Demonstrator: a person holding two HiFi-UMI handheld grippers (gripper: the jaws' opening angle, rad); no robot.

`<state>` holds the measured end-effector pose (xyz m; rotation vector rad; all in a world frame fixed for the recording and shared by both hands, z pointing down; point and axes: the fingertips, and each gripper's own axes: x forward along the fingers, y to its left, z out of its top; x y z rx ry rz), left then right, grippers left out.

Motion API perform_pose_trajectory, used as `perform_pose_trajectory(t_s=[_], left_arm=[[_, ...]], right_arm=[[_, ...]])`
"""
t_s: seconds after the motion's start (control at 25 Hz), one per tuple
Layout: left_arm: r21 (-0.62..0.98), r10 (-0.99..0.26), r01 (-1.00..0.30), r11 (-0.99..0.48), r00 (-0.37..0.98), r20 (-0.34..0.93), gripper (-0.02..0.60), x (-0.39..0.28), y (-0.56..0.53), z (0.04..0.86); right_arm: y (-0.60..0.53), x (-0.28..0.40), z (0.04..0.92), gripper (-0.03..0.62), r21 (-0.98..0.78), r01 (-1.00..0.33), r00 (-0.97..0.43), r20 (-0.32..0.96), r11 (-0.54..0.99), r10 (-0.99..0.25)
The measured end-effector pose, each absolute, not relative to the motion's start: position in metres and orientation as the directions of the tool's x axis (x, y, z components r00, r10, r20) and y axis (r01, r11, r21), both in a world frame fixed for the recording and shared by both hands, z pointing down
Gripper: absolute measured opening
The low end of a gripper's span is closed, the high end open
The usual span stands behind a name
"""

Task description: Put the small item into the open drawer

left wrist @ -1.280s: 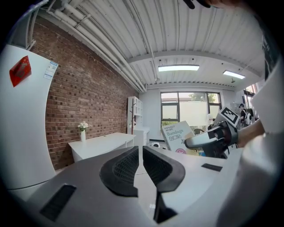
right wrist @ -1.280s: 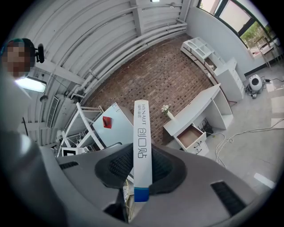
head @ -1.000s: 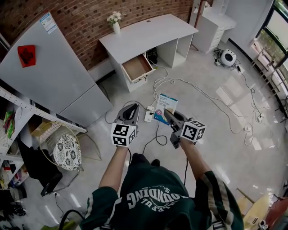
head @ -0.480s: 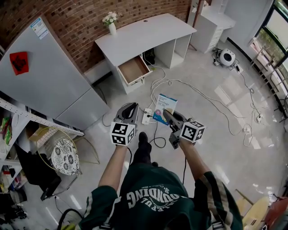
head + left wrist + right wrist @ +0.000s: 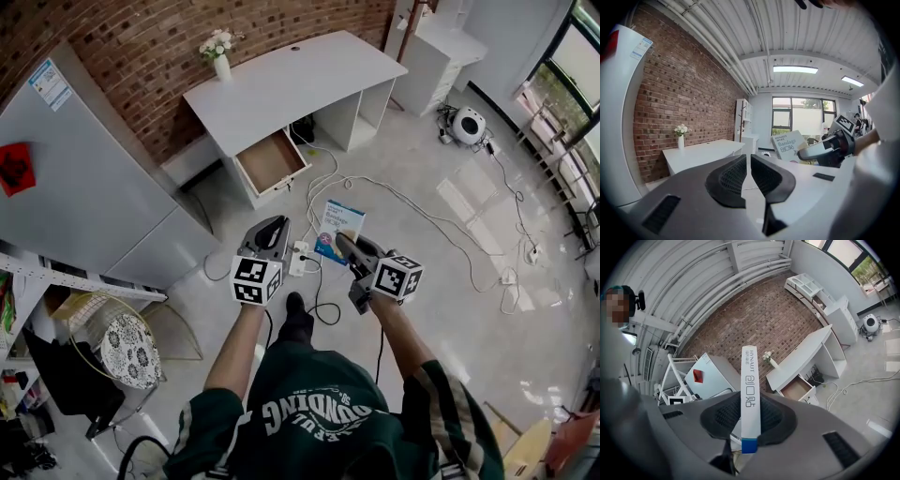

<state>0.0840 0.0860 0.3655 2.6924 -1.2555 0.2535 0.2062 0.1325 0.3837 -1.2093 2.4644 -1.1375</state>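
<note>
My right gripper (image 5: 343, 242) is shut on a white and blue bandage box (image 5: 339, 223), held out over the floor. In the right gripper view the box (image 5: 751, 399) stands edge-on between the pads. My left gripper (image 5: 274, 227) hangs beside it, shut with nothing in it; its pads (image 5: 733, 178) nearly touch. From there I see the box (image 5: 789, 145) and the right gripper (image 5: 820, 151) off to the right. The open drawer (image 5: 272, 161) sticks out of the white desk (image 5: 291, 80) ahead; it also shows small in the right gripper view as the drawer (image 5: 797, 387).
A vase of flowers (image 5: 220, 58) stands on the desk's left end. Cables (image 5: 394, 192) and a power strip (image 5: 298, 259) lie on the floor between me and the drawer. A grey cabinet (image 5: 94, 178) stands left, a patterned stool (image 5: 131, 339) below it.
The desk and drawer have slid down and left in the head view and look closer. Both grippers keep their pose, and the box stays in the right one.
</note>
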Motion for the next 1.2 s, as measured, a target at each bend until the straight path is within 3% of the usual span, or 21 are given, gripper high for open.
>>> perform_pose_trajectory(t_s=[0.6,1.2], left_arm=[[0.100,-0.724,-0.762,-0.640,0.641,0.253,0.041,0.054,-0.062,0.382],[0.128,-0.729,-0.771,-0.623,0.632,0.263,0.041,0.030,-0.099,0.393]], right_arm=[[-0.013,0.167,0.393,0.098,-0.708,-0.608,-0.667,0.212,0.359,-0.714],[-0.058,0.138,0.397,0.098,-0.712,-0.596,-0.695,0.226,0.371,-0.683]])
